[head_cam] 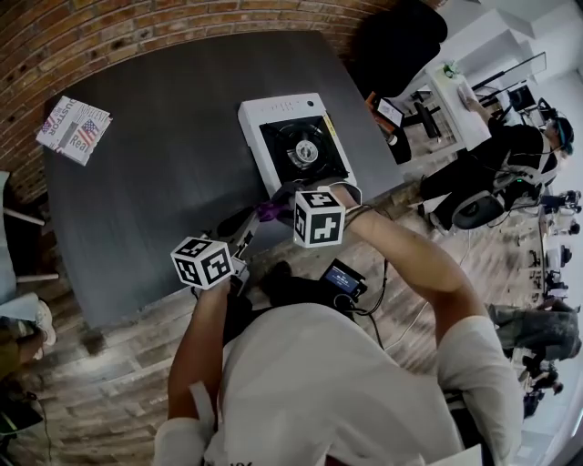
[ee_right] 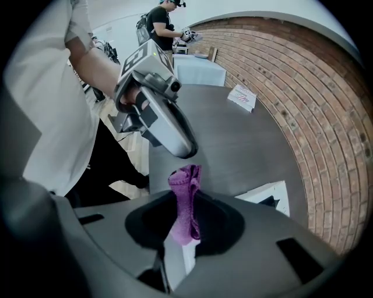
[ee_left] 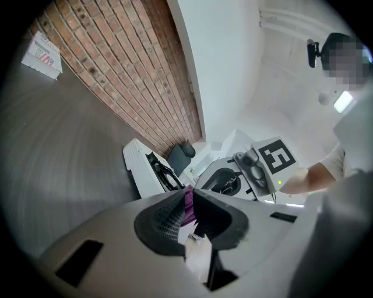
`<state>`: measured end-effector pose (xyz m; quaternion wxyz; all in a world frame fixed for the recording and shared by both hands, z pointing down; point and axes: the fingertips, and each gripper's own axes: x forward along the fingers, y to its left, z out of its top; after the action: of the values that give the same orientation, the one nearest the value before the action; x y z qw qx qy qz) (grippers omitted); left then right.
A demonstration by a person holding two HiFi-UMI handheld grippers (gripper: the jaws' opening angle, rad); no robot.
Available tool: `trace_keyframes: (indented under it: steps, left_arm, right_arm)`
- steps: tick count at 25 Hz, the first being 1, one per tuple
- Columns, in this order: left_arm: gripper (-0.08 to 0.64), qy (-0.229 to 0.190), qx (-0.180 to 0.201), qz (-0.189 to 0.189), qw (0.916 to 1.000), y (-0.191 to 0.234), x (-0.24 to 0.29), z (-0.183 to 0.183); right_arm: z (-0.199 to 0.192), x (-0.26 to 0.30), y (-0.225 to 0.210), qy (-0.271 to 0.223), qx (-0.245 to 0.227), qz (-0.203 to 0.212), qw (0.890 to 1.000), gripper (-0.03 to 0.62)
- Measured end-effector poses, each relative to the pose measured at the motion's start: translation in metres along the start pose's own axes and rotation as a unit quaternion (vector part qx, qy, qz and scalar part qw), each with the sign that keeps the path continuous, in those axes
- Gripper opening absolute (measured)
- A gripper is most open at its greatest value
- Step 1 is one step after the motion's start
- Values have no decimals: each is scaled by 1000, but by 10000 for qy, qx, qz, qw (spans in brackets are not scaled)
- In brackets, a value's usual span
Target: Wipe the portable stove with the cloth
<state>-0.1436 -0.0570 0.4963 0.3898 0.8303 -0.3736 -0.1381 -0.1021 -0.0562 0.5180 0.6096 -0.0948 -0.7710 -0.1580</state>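
The white portable stove (head_cam: 296,146) with a black burner stands on the dark table (head_cam: 164,136), just beyond both grippers. A small purple cloth (head_cam: 270,211) hangs between the two grippers above the table's near edge. My left gripper (head_cam: 248,226) is shut on the cloth (ee_left: 187,202), and its view shows the stove (ee_left: 145,169) ahead. My right gripper (head_cam: 284,197) is also shut on the cloth (ee_right: 186,204), which sticks up out of its jaws. A corner of the stove (ee_right: 269,195) shows to its right.
A magazine (head_cam: 73,127) lies at the table's far left corner, by the brick wall (head_cam: 137,23). A black chair (head_cam: 401,41) stands beyond the stove. A person (head_cam: 510,173) stands at the right near a white table (head_cam: 455,100). Wooden floor lies below me.
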Motion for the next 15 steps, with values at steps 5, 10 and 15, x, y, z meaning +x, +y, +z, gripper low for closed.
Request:
trace_keyframes:
  steps: [5, 10, 15]
  left_arm:
    - [41, -177, -2, 140, 9997, 9, -1, 12]
    - [41, -396, -116, 315, 9987, 21, 0, 18]
    - [41, -578, -255, 457, 9970, 38, 2, 25]
  right_arm:
    - [6, -5, -39, 39, -216, -380, 9990, 84]
    - [14, 5, -90, 106, -516, -850, 9950, 86]
    - [27, 22, -145, 170, -791, -1274, 9886, 86]
